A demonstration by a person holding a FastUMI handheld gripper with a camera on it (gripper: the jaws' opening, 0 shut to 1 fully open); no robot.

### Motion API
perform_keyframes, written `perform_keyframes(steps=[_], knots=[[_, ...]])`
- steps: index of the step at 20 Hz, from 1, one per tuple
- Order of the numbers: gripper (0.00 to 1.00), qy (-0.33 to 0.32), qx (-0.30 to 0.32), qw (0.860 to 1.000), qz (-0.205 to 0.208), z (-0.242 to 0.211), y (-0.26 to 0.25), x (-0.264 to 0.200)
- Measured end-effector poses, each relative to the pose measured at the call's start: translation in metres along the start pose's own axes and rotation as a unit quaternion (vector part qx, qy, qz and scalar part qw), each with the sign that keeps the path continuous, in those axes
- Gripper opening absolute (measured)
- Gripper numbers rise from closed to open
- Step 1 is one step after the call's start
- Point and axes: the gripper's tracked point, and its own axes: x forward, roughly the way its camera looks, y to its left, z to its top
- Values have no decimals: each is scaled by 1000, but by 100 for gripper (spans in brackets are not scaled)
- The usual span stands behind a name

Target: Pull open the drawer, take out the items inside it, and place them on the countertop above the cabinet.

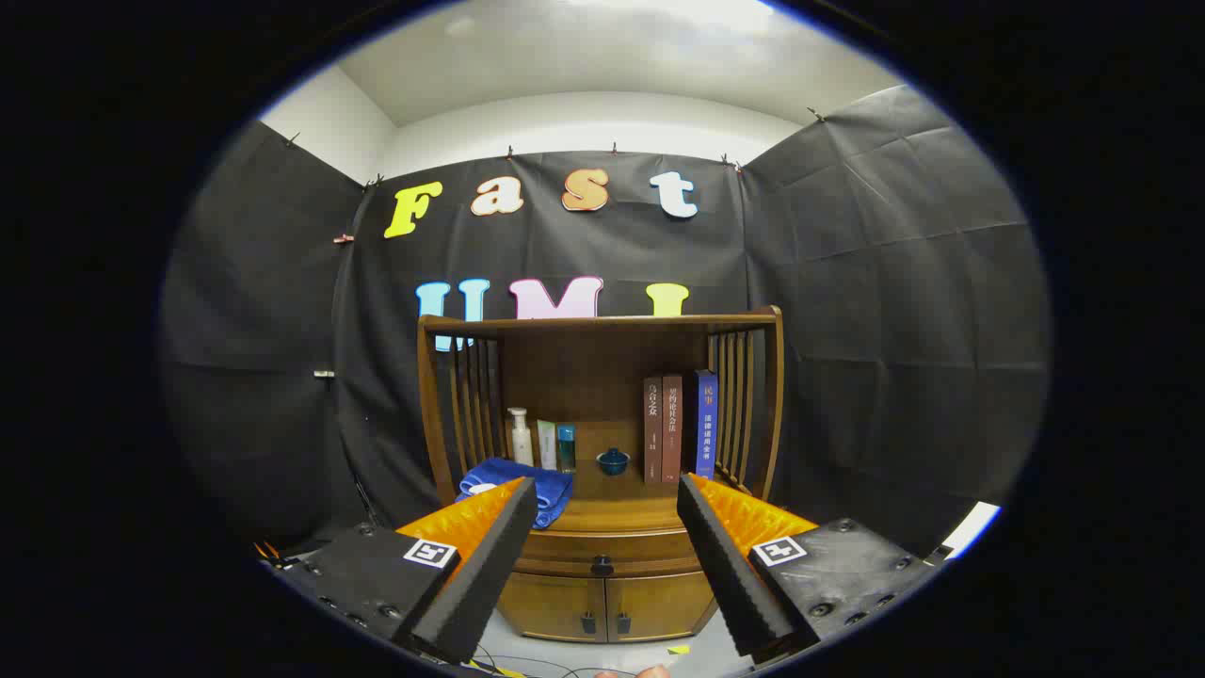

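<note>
Drawer (602,548) sat shut in the wooden cabinet (602,603), well beyond the fingers and between them. Looked stiff and solid, likely to slide straight out with a steady pull. Best taken by the small dark knob (602,566) at its front, a tiny thing to pinch. Could not see what lay inside. Gripper (602,499) was spread wide, holding nothing. Countertop (612,513) lay just above the drawer, already carrying a soft blue cloth (551,485) by the left finger, some bottles (541,443), a little blue pot (613,461), maybe breakable, and books (680,426).
</note>
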Motion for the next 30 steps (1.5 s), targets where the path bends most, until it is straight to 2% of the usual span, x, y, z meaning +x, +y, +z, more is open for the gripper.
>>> perform_keyframes(steps=[5,12,24,30], knots=[[98,-17,8,1000,5,14,7,-1],[98,-4,-8,1000,4,7,4,4],[98,-8,8,1000,3,3,4,12],[98,-7,13,1000,11,-23,5,27]])
